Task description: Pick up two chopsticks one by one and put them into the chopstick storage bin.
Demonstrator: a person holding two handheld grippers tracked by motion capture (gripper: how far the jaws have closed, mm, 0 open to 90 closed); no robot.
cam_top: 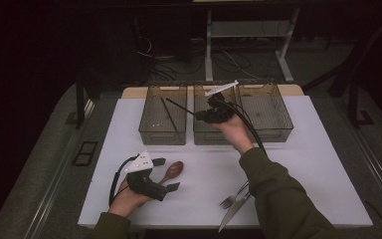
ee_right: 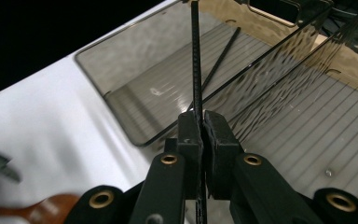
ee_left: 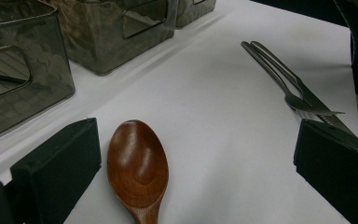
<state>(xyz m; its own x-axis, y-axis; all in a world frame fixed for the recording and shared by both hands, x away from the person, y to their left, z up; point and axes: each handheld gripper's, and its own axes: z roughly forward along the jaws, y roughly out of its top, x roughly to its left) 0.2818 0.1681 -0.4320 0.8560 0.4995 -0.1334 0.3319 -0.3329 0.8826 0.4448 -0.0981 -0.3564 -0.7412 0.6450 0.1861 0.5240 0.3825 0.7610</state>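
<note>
My right gripper [cam_top: 203,115] hovers over the middle smoky bin [cam_top: 208,137], shut on a thin black chopstick [cam_top: 181,107] that points left over the left bin [cam_top: 162,133]. In the right gripper view the pads [ee_right: 189,135] pinch the chopstick [ee_right: 196,60] and it reaches out above the left bin [ee_right: 135,93], where a second black chopstick [ee_right: 220,58] lies on the ribbed floor. My left gripper [cam_top: 165,174] rests at the table's front left, open, with a brown wooden spoon [cam_top: 173,171] between its jaws. The spoon's bowl [ee_left: 137,168] lies nearer the left jaw of my left gripper [ee_left: 196,161], untouched.
A third smoky bin [cam_top: 273,132] stands to the right of the other two at the back of the white table. A metal fork [ee_left: 284,79] and knife [ee_left: 310,95] lie side by side near the front edge, under the person's right sleeve [cam_top: 278,194].
</note>
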